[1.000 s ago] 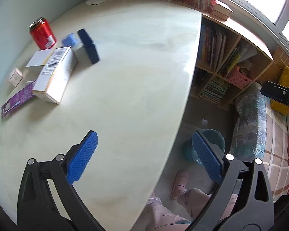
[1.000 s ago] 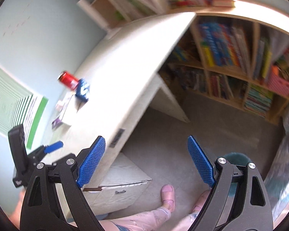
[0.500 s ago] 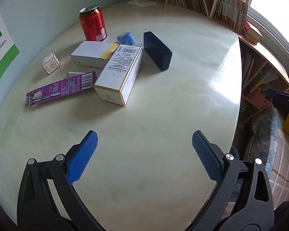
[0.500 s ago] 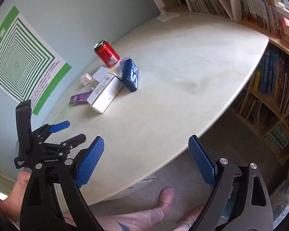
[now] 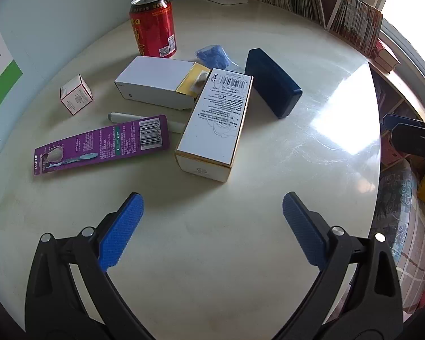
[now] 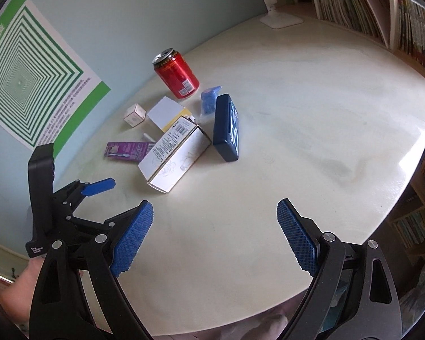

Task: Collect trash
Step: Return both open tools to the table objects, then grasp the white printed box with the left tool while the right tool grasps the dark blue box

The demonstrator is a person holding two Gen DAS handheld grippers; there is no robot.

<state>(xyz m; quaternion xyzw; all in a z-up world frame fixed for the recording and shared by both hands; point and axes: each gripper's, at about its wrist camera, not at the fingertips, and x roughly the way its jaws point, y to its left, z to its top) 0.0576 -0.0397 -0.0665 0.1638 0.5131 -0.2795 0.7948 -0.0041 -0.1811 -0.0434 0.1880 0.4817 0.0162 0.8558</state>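
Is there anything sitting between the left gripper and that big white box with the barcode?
Nothing visible. Only bare table lies between the open left gripper and the near end of the white box. The purple toothbrush card lies off to the box's left.

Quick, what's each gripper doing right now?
Left gripper: open, holding nothing.
Right gripper: open, holding nothing.
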